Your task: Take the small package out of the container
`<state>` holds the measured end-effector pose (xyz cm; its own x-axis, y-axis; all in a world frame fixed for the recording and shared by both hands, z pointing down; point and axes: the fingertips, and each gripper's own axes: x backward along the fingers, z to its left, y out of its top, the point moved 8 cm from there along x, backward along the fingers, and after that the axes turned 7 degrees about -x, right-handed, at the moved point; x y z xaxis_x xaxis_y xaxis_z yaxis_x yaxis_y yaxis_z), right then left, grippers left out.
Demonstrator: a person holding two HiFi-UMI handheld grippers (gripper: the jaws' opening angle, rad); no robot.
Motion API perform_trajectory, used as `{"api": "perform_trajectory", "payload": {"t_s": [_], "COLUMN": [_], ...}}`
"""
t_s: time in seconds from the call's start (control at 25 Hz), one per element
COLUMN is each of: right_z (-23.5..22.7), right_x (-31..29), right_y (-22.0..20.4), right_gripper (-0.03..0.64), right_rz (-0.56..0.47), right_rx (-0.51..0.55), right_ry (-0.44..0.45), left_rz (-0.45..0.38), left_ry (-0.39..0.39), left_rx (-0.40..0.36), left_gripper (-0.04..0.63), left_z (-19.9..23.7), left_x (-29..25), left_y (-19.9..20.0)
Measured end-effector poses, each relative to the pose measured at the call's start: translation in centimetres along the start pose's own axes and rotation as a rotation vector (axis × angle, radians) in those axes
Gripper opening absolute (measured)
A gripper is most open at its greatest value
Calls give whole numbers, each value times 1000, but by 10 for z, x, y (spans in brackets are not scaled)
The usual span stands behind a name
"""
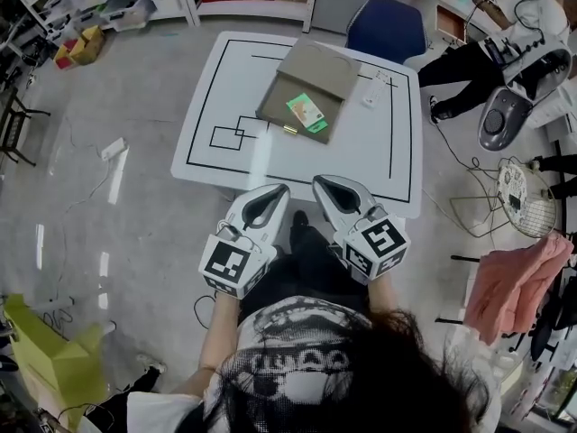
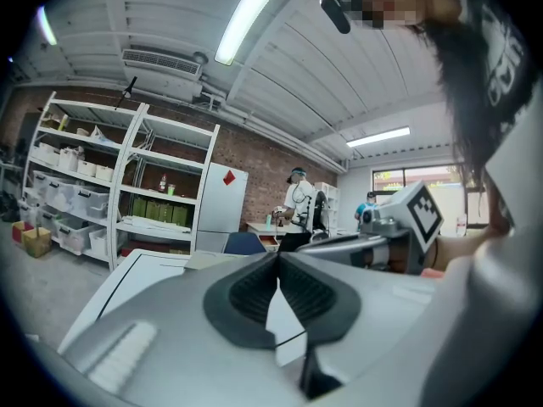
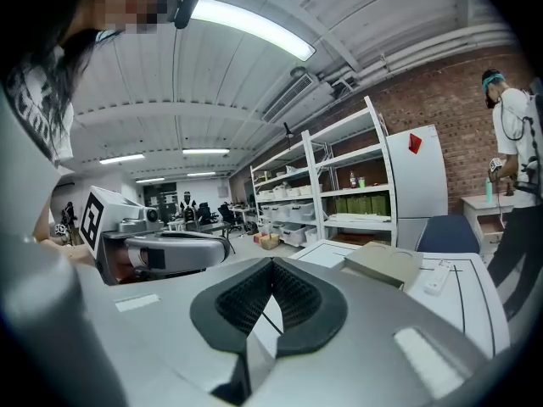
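Note:
A flat khaki container (image 1: 306, 88) lies open on the white table (image 1: 225, 70), its lid folded back toward the far side. Inside its near half sits the small green package (image 1: 305, 111). Both grippers hover side by side at the table's near edge, well short of the container. My left gripper (image 1: 279, 188) is shut with nothing in it, its tips meeting in the left gripper view (image 2: 277, 254). My right gripper (image 1: 321, 181) is shut and empty too (image 3: 272, 261). The right gripper view shows the container (image 3: 386, 264) ahead to the right.
A small white object (image 1: 370, 97) lies on the table right of the container. A blue chair (image 1: 386, 27) stands behind the table. A seated person (image 1: 473, 75), a fan (image 1: 521, 197) and a pink cloth (image 1: 527, 278) are on the right. Shelves line the back wall.

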<state>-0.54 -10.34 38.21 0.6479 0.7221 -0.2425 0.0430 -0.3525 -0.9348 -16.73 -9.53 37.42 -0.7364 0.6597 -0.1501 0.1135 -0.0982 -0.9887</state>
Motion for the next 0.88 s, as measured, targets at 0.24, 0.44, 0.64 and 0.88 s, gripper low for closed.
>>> {"api": "perform_trajectory", "payload": {"t_s": [0.24,0.44,0.64,0.88], "right_z": [-39,-74,-112,-161], "right_x": [-22,-46,-75,-120], "right_y": [7,20,22,7], "right_gripper": [-9,-9,-9,6], "right_rz": [11,5,48,145], "right_rx": [3,7,19,34], "right_ry": [10,19,26,17], "left_rz": [-2,-12,0,21], "left_ry": [29,54,68,100], "left_rx": [-18,-35,-31,-19], "left_gripper": [0,0,0,0], "left_z": [18,35,50,67], "left_x": [-32,-61,-89,-111], "left_y": [6,15,17,15]}}
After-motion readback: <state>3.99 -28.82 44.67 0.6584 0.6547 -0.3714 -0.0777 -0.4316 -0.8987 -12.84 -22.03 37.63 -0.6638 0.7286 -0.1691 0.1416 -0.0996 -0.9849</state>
